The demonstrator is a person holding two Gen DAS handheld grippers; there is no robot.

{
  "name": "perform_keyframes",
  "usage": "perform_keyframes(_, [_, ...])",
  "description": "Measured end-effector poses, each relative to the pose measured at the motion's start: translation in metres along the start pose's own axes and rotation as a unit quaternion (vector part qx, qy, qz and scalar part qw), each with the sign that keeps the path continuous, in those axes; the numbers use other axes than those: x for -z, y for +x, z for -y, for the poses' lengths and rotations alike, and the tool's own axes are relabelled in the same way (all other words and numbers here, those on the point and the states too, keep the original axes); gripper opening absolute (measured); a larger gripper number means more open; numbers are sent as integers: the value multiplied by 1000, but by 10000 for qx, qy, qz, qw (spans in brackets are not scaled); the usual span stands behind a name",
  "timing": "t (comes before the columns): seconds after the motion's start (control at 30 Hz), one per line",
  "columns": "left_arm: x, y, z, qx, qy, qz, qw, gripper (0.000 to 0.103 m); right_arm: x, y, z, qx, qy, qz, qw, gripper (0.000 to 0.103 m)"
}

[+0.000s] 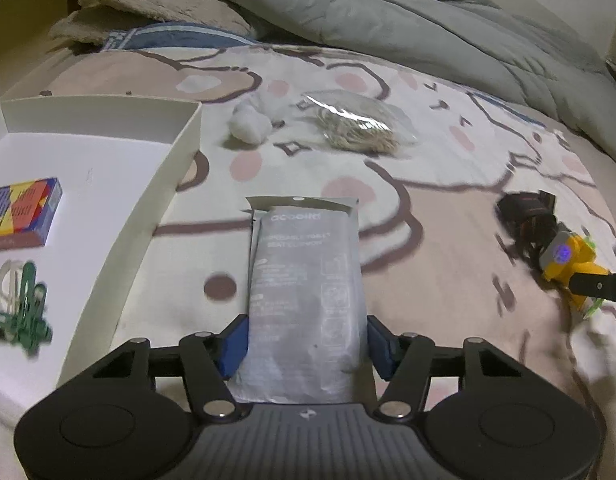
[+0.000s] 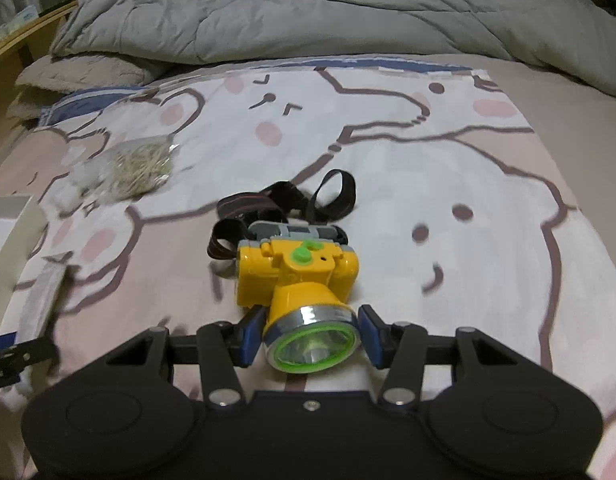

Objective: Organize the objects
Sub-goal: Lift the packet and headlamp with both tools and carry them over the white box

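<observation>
In the left wrist view a flat grey packet [image 1: 308, 280] lies lengthwise on the cartoon-print bedsheet. My left gripper [image 1: 308, 346] has its blue pads against the packet's two long edges, shut on it. The right wrist view shows a yellow headlamp [image 2: 300, 272] with a green-rimmed lens and a black strap. My right gripper [image 2: 311, 336] is shut on its lens housing. The same headlamp [image 1: 567, 260] appears at the right of the left wrist view. The packet [image 2: 44, 296] lies at the left edge of the right wrist view.
A white open box [image 1: 164, 176] stands left of the packet, holding a colourful small carton [image 1: 22, 212] and green clips [image 1: 24, 312]. Cotton balls [image 1: 250, 120] and a clear bag of thin pale sticks [image 1: 355, 124] lie farther up the bed. A grey duvet [image 2: 308, 8] is heaped at the back.
</observation>
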State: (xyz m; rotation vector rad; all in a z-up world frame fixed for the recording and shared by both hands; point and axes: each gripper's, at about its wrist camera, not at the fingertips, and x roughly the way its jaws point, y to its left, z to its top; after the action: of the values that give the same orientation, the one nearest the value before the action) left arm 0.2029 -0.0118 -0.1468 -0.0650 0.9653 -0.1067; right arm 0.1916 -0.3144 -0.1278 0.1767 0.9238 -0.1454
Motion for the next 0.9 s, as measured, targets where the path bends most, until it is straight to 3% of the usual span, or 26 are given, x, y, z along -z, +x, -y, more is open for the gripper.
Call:
perform_keyframes(0.27, [24,-30,-7,236,117,-359,9990,61,44,-42,-8,-61,-121,-353,9993,51])
perform_keyframes(0.5, [26,-39,-10,330,251,-496,9979,67,75,-55,-14,-268,-301,-1021,9940,52])
perform_keyframes(0.67, [19,-38,-10,328,293,-466,9979,69,66,-59,-15,-403,-383,-1210,9911,57])
perform_keyframes(0.9, [-2,-22,-17,527,111,-847,9949,69,46,-39,-20,-448,-752,-1847,9789,47])
